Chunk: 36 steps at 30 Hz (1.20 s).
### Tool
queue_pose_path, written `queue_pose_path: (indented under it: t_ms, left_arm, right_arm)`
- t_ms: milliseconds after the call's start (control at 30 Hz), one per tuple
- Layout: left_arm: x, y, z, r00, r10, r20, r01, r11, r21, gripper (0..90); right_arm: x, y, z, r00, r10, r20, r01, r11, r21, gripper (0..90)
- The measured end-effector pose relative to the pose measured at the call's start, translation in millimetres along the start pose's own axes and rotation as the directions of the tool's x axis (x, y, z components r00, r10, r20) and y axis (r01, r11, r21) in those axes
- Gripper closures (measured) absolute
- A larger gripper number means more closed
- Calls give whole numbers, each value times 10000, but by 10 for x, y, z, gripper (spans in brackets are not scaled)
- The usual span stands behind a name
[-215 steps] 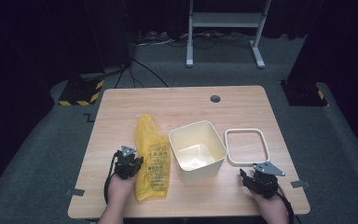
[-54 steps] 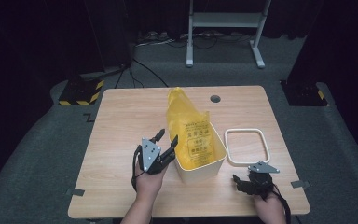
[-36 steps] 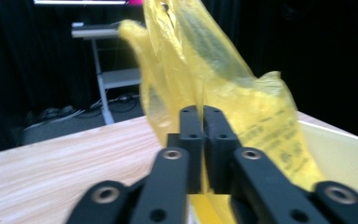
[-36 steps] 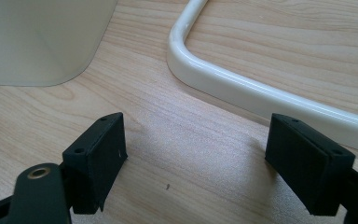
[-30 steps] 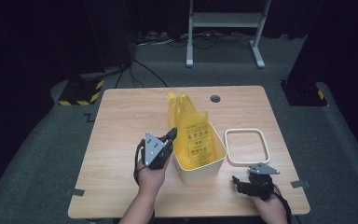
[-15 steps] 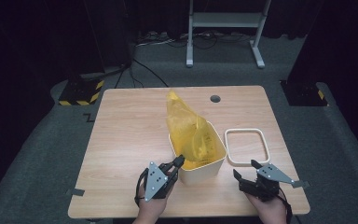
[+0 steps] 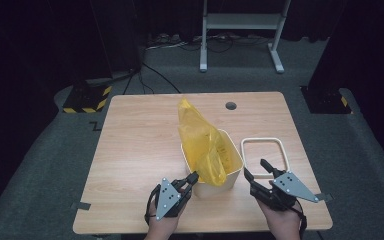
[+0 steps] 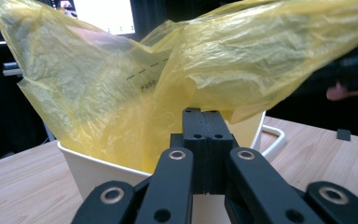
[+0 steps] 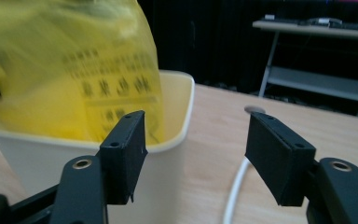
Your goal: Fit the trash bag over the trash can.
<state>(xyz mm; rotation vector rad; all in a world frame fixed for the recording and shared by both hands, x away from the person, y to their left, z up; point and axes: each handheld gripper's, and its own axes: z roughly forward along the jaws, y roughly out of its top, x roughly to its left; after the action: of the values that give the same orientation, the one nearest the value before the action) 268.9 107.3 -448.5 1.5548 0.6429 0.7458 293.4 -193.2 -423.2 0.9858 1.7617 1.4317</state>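
High view: thin yellow bag [image 7: 203,145] stands half inside the cream bin [image 7: 232,167] at table centre, limp and feather-light; best taken at its rim. Left gripper [image 7: 190,181], at seven o'clock of the bin, is pinched on the bag's hem. Right gripper [image 7: 256,169] has been narrowing on nothing. Print on the bag is unreadable.

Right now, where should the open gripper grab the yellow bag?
Probably the loose flap of the yellow bag drooping over the white bin front rim. The right gripper could come from the near right side; the film is thin and hangs free there.
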Motion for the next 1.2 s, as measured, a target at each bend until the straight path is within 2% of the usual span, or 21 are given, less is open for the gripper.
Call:
queue_pose_path:
  t_ms: [167, 233, 367, 600, 667, 800, 967, 1133, 1200]
  left_arm:
    - [-34, -29, 16, 10000, 47, 87, -49, 9998, 186, 899]
    - [-43, -35, 24, 9998, 168, 111, -171, 9995, 247, 899]
    - [-48, -33, 26, 9998, 168, 83, -170, 9995, 258, 898]
    - [-59, -38, 27, 9997, 238, 15, -239, 9993, 279, 898]
    - [-62, -40, 29, 9997, 234, -22, -233, 9993, 290, 898]
    - [-59, -49, 34, 9996, 267, -94, -263, 9990, 363, 897]
    - [-60, -64, 50, 9995, 270, -173, -262, 9986, 468, 895]
    - [-62, -59, 53, 9994, 321, -140, -314, 9982, 501, 895]
    - [-69, -57, 56, 9992, 381, -139, -374, 9980, 507, 895]
  right_arm:
    - [124, 198, 44, 10000, 19, -74, -23, 9983, -584, 419]
    - [160, 265, 58, 9999, -30, -168, 18, 9975, -710, 450]
    - [249, 409, 91, 9995, -115, -302, 84, 9949, -1010, 470]
    - [376, 555, 135, 9994, -36, -339, -10, 9906, -1365, 487]
    - [411, 577, 156, 9987, 62, -497, -131, 9900, -1406, 485]
    - [508, 594, 214, 9971, -41, -759, -61, 9911, -1333, 498]
    - [598, 564, 322, 9938, 126, -1106, -226, 9957, -896, 562]
    - [649, 470, 428, 9943, 33, -1067, -71, 9993, -354, 638]
    - [653, 436, 457, 9928, 140, -1192, -172, 9995, -263, 671]
